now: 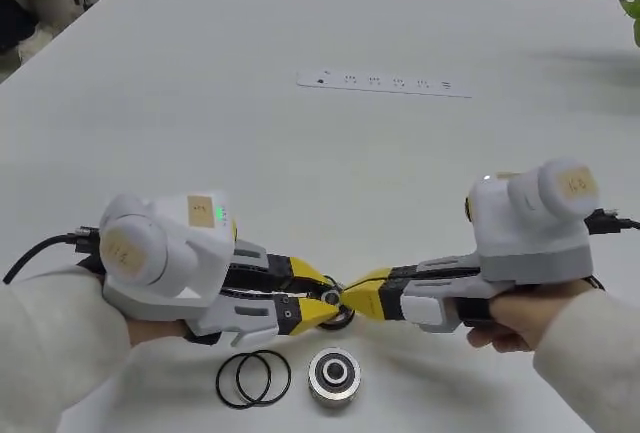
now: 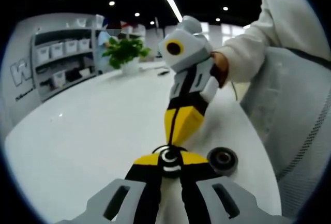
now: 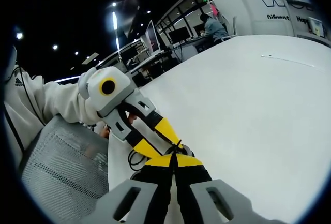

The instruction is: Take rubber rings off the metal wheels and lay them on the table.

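In the head view the left gripper [image 1: 322, 303] and the right gripper [image 1: 352, 298] meet tip to tip in the lower middle of the frame, above the white table [image 1: 300, 173]. The left gripper's jaws are pressed on a small round metal wheel [image 2: 168, 158]. The right gripper's jaws are pressed together and pinch a thin black rubber ring [image 3: 179, 145] at the rim of this wheel. Below them, two loose black rubber rings [image 1: 237, 379] lie overlapping on the table, just left of a second metal wheel [image 1: 334, 375] lying flat. A flat white power strip [image 1: 385, 83] lies in the upper middle.
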### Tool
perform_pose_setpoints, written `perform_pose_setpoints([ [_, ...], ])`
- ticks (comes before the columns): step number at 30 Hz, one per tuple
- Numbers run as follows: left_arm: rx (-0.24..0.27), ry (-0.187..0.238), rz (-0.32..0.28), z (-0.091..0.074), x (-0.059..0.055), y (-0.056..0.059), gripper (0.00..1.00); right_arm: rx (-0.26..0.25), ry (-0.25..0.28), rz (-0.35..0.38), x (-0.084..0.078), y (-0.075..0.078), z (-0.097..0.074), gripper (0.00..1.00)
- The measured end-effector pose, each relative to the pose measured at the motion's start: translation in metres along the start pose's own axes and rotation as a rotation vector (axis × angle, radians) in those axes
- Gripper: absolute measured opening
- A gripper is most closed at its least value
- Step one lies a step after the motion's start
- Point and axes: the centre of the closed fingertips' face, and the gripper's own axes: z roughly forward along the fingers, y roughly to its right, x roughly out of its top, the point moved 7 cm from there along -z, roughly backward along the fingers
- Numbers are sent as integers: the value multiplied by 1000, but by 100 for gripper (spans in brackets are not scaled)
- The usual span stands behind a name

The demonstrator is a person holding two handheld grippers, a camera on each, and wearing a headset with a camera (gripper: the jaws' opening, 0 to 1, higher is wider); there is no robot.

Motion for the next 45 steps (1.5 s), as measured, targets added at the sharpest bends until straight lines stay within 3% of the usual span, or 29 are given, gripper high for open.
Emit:
perform_pose_setpoints([
  [7,2,-8,2,0,1,0,14,-10,-2,8,-1,2,-1,0],
  [10,8,-12,-40,0,2,0,14,-15,-4,7,-1,3,-2,0],
  [15,6,-30,-6,-1,4,0,15,-22,-7,7,-2,5,-3,0],
  [21,1,-21,-10,-10,9,1,24,-25,-2,6,0,4,-5,0],
  [26,19,4,-14,-20,17,-1,39,-28,7,7,2,4,-7,0],
  [38,64,46,21,-49,44,-1,57,-25,26,8,9,-1,-14,0],
  [45,88,45,38,-70,52,4,63,-21,44,5,15,-5,-22,0],
])
